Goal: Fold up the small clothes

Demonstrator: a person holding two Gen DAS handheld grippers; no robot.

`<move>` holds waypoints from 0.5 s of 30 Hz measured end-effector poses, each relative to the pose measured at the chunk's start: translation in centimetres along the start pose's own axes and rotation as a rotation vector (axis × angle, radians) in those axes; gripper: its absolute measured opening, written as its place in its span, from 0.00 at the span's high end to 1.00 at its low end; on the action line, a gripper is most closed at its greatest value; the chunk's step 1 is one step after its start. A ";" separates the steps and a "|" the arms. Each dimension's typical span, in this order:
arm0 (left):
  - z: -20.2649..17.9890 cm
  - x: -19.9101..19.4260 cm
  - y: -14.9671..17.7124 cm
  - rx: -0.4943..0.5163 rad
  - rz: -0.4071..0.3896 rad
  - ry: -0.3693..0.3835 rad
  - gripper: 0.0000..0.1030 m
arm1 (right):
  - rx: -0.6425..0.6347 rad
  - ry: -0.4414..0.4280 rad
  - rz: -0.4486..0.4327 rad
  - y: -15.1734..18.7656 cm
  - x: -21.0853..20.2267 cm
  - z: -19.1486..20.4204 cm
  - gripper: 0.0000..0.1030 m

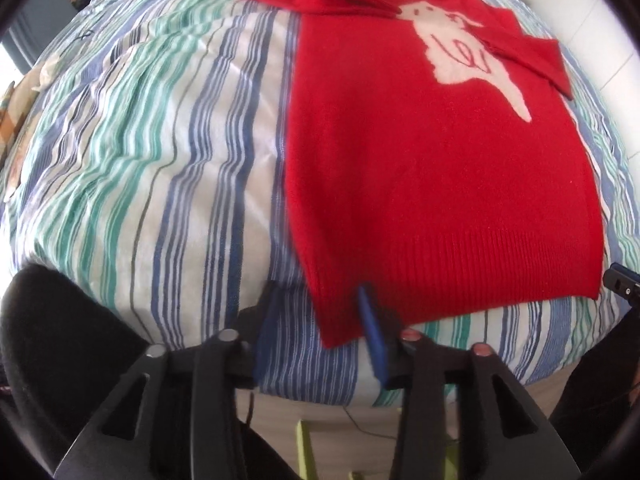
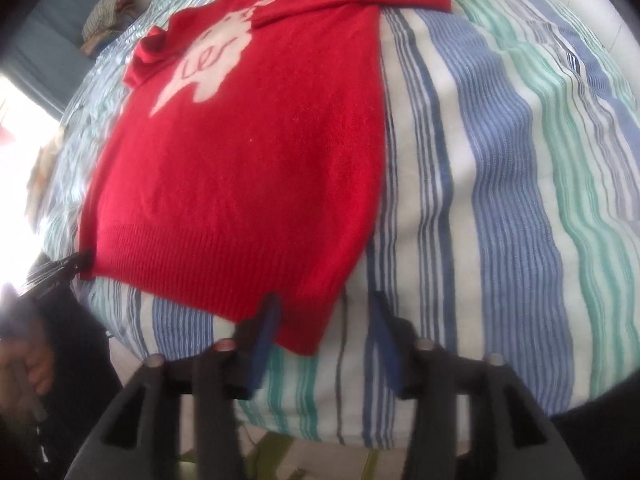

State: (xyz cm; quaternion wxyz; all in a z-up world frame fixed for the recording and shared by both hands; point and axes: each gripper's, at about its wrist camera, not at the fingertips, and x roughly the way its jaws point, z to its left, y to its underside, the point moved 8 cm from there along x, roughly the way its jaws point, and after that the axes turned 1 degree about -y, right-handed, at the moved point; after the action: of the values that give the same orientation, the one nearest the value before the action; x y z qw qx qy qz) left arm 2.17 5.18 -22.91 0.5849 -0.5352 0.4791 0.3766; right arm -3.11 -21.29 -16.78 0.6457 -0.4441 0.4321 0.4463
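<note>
A small red knit sweater [image 1: 432,152] with a white figure on its chest lies flat on the striped bed, sleeves folded across its upper part, ribbed hem toward me. My left gripper [image 1: 320,308] is open at the hem's left corner, with the corner lying between its blue fingers. In the right wrist view the sweater [image 2: 256,152] lies the same way. My right gripper [image 2: 326,308] is open at the hem's right corner, which lies between its fingers. The right gripper's tip [image 1: 620,280] shows at the right edge of the left wrist view.
The bed cover [image 1: 160,152] has blue, green and white stripes and fills both views [image 2: 500,168]. Its near edge drops to a wooden floor [image 1: 360,420]. Pillows or bundled cloth [image 2: 108,12] lie at the far side.
</note>
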 end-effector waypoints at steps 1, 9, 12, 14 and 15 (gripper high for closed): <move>0.8 -1.4 -0.2 -0.029 -0.033 0.009 0.27 | -0.011 0.015 -0.027 -0.6 -1.4 -0.7 0.36; 4.8 -6.3 -5.6 -0.219 -0.299 0.016 0.17 | -0.385 0.174 -0.288 -15.2 -8.4 2.3 0.28; 5.5 -4.9 -6.7 -0.265 -0.320 -0.002 0.17 | -0.570 0.063 -0.268 -20.4 -3.5 7.7 0.28; 6.0 -4.0 -6.2 -0.290 -0.321 -0.012 0.17 | -0.621 0.072 -0.252 -22.8 0.7 9.6 0.28; 6.2 -3.5 -5.6 -0.297 -0.317 -0.023 0.17 | -0.630 0.095 -0.240 -23.7 3.0 10.3 0.28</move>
State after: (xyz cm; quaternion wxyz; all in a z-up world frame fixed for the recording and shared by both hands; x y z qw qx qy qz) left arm 7.64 10.76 -18.27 0.5570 -0.6799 0.3215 0.3523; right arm 22.03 -15.74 -12.80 0.5038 -0.6899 0.2472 0.4573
